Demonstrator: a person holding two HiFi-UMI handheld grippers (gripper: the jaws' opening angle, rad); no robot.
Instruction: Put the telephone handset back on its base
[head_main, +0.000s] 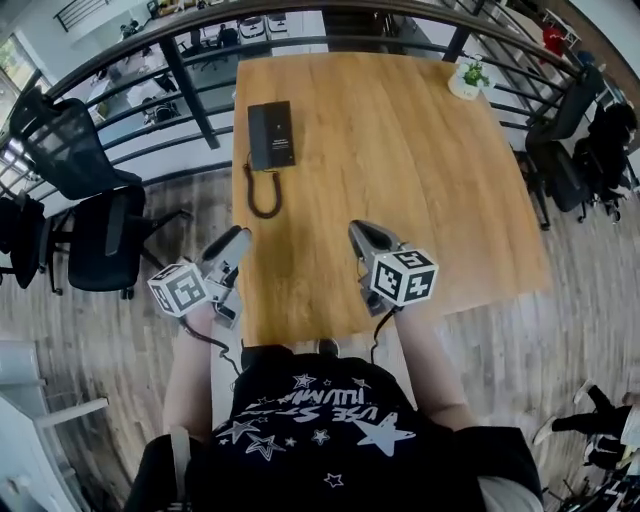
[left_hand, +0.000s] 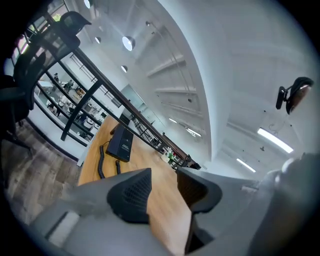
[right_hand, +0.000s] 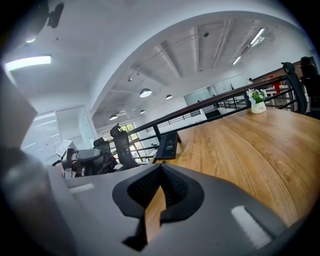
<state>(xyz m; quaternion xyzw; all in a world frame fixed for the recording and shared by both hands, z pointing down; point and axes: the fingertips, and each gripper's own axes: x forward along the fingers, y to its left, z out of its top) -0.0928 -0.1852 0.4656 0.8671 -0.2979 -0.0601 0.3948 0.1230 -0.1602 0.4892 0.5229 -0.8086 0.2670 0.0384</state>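
The wooden tabletop is lying broad and mostly bare in front of you, and you are holding both tools over its near end. A dark railing is running just beyond its far edge. Office chairs are standing off its left side and its right side, well apart from the wood.

Your left hand-held gripper is hanging at the near-left edge, its body out over the floor. Its jaws are standing apart, released, with only tabletop showing between them. Your right hand-held gripper is hovering over the near middle, clenched tip to tip and grasping nothing.

The black telephone is sitting at the far-left part of the tabletop, near the left edge and short of the railing. At this size you cannot tell the handset from the base. Its coiled cord is looping from the telephone toward you, lying between the telephone and your left tool.

A small potted plant is standing at the far-right corner, well apart from the telephone. Bare wood is stretching from both tools up to the cord.
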